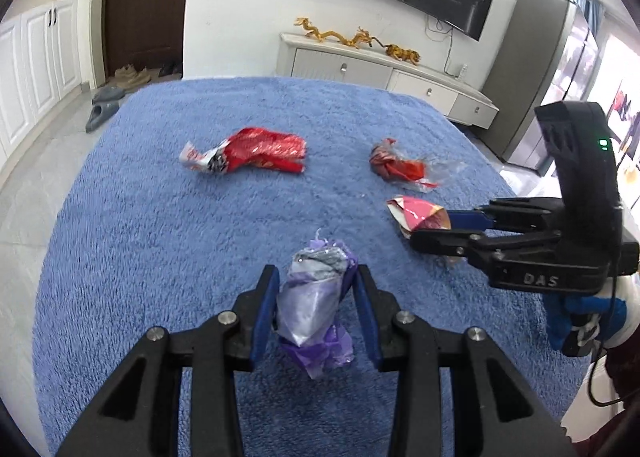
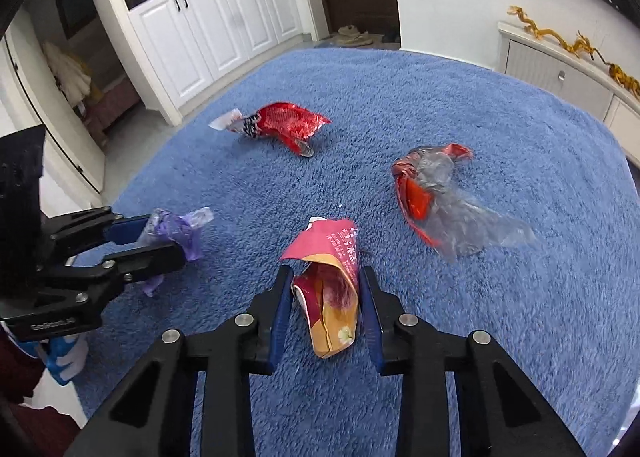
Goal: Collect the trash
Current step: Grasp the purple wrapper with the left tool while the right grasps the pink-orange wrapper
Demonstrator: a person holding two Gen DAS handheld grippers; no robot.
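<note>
Nearest the left wrist lens: left gripper (image 1: 316,293), blue pads pressed against a crumpled purple wrapper (image 1: 316,309), silvery and lilac film bunched upright between the fingers, its tail hanging toward the blue rug (image 1: 160,237). Whether it is lifted clear of the pile cannot be told. At 3 o'clock in that view, right gripper (image 1: 430,227), likewise closed on a pink-and-orange packet (image 1: 418,215); from its own camera the packet (image 2: 332,285) shows as a folded paper-foil sleeve, pink flap on top, orange body below, printed white characters. Still loose on the rug: a red snack bag (image 1: 252,155) at 11 o'clock, flattened with a white torn end; a red-and-clear wrapper (image 1: 404,169) at 1 o'clock, twisted foil with transparent film trailing beside it. Step judged in hand: both items grasped, transfer pending. No bin appears in either view. Next move likely calls for lifting both pieces and carrying them to a receptacle without loosening the pinch, since thin film could slip.
</note>
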